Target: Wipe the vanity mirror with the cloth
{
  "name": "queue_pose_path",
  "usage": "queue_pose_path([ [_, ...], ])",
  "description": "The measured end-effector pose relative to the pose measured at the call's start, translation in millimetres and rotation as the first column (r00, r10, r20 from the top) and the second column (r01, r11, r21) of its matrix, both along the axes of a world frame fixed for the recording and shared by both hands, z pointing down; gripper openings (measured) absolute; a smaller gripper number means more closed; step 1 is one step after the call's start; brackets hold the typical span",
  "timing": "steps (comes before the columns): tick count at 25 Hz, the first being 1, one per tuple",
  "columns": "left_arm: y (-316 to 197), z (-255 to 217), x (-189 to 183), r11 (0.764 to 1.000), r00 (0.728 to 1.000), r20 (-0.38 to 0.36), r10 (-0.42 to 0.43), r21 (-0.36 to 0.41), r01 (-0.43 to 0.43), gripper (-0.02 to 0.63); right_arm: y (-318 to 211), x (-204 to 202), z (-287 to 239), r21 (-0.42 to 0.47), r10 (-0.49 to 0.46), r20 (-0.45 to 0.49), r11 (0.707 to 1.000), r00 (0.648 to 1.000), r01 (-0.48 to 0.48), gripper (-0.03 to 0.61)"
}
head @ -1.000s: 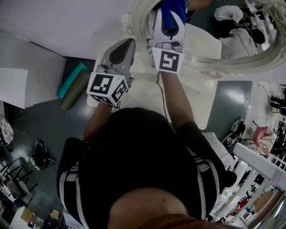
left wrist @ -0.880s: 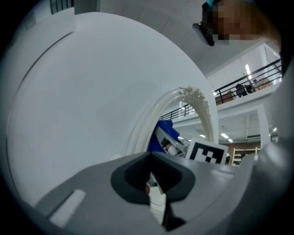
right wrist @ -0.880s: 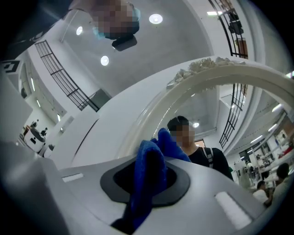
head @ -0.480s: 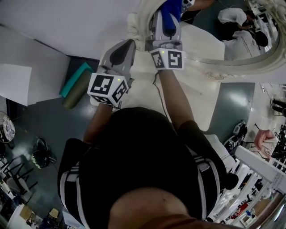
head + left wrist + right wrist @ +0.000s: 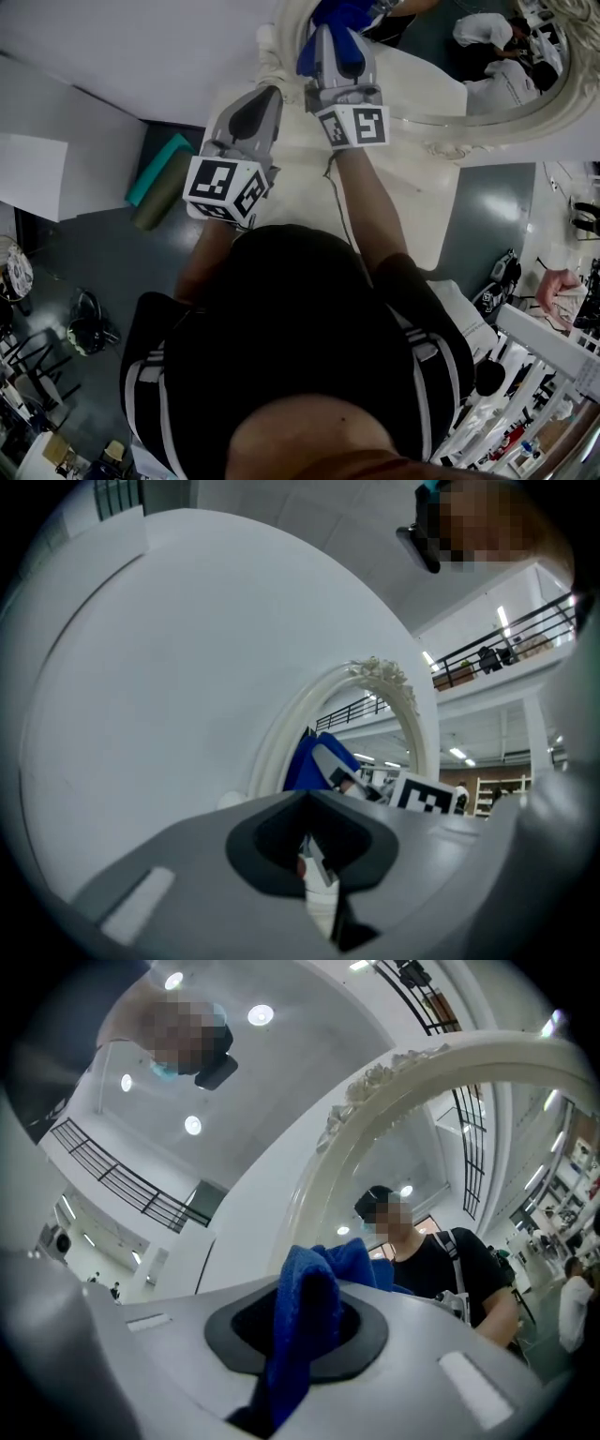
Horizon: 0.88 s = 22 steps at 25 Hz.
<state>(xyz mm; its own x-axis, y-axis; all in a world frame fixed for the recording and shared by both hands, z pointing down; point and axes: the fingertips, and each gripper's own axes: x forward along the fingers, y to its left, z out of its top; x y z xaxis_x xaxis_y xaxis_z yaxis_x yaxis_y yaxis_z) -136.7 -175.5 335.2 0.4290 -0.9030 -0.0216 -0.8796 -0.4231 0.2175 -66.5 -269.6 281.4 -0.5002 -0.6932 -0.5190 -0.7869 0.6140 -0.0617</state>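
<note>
Vanity mirror point(image 5: 441, 66) stood at the back of the white table point(image 5: 412, 216), its pale carved frame curving round the glass and topped with a knot of moulded flowers point(image 5: 366, 1091). My right gripper point(image 5: 339, 47) was raised to the mirror's left side, just inside the frame, with its marker cube turned back toward me. Its jaws were clamped on the blue cloth point(image 5: 305, 1335). A fold of the cloth ran down between the jaws, and the rest was bunched up past their tips, against the glass or very close to it. I could not tell whether it was pressed flat. In the glass, beyond the cloth, showed my reflection in a black shirt with pale straps. My left gripper point(image 5: 262, 98) hung just outside the mirror's frame, to its left and a little nearer to me, above the table top. Its jaws were drawn together with only a thin slit between them, and they held nothing. From that gripper's camera I saw the frame's left edge against the plain white wall, with the cloth and the other gripper just inside it. Down on the dark floor, well to the left of the mirror, lay a teal roll point(image 5: 153, 161) touching an olive one point(image 5: 159, 195).
</note>
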Motion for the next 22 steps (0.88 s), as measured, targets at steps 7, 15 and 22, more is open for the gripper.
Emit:
queue_pose_path([
  [7,11.5,-0.5,23.2,1.000,1.000,-0.011,0.029,0.011,-0.029,0.009,36.7,63.1,3.5,-0.051,0.061,0.106,0.997,0.993,-0.055,0.041],
  [15,17.8,2.3,71.8,0.995,0.995,-0.013,0.098,0.018,-0.097,0.009,63.0,150.1,47.8,-0.144,0.228,0.100,0.966,0.969,-0.213,0.041],
  [22,19.2,6.2,114.1,0.987,0.987,0.004,0.158,0.012,-0.158,0.009,83.3,227.9,83.4,-0.202,0.395,0.073,0.905,0.916,-0.375,0.041],
])
